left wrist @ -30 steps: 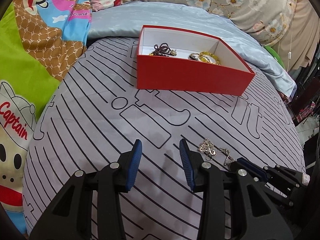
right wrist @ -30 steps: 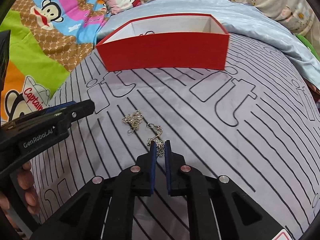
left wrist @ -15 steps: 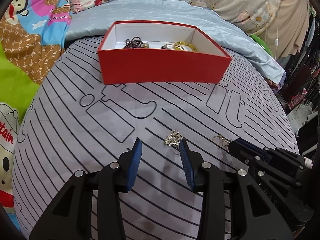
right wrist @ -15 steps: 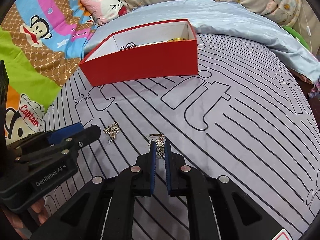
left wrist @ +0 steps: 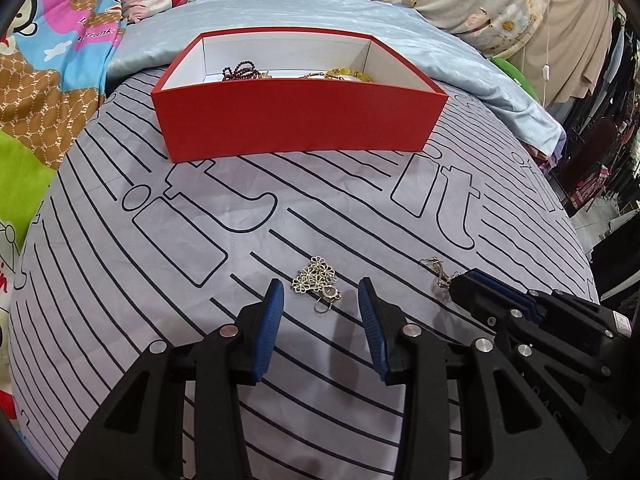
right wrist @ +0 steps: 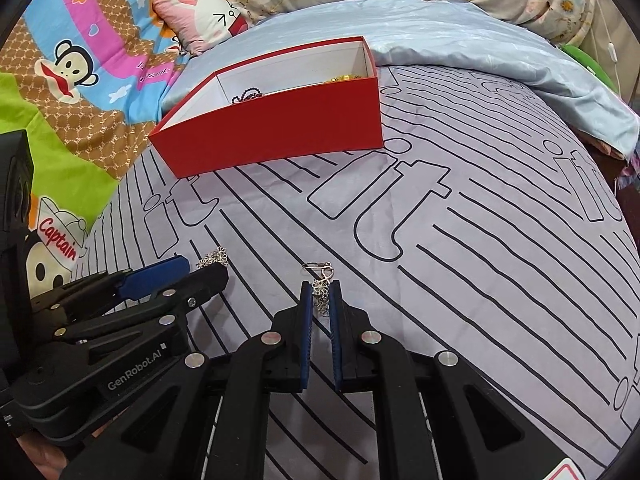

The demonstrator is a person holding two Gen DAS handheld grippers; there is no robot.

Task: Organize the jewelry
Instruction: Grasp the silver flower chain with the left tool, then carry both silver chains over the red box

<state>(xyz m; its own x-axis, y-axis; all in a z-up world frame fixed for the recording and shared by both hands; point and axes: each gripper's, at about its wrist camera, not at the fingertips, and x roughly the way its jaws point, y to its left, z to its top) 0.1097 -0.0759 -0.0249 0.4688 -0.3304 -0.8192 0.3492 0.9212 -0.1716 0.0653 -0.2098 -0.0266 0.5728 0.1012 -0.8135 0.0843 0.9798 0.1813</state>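
Observation:
A red box (left wrist: pixel 296 120) with a white inside stands on the grey lined bedspread; it is also in the right wrist view (right wrist: pixel 272 132). It holds a dark bead bracelet (left wrist: pixel 242 70) and yellow-gold jewelry (left wrist: pixel 348 74). A small silver flower-link chain (left wrist: pixel 316 280) lies on the spread just ahead of my left gripper (left wrist: pixel 320 294), whose blue pads stand open on either side without touching it. My right gripper (right wrist: pixel 322 300) is shut on a second silver chain (right wrist: pixel 320 288), whose clasp (right wrist: pixel 318 268) sticks out past the tips. The two grippers sit side by side.
A pale blue quilt (left wrist: pixel 320 12) lies behind the box, with floral pillows and a pink cartoon cushion (right wrist: pixel 212 20) beyond. A bright monkey-print blanket (right wrist: pixel 72 80) covers the left. The bed drops off at the right (left wrist: pixel 580 208).
My left gripper has slid right, so the silver flower-link chain now sits between its tips instead of off to the right. The right gripper stays shut on its chain, and its view has swung slightly.

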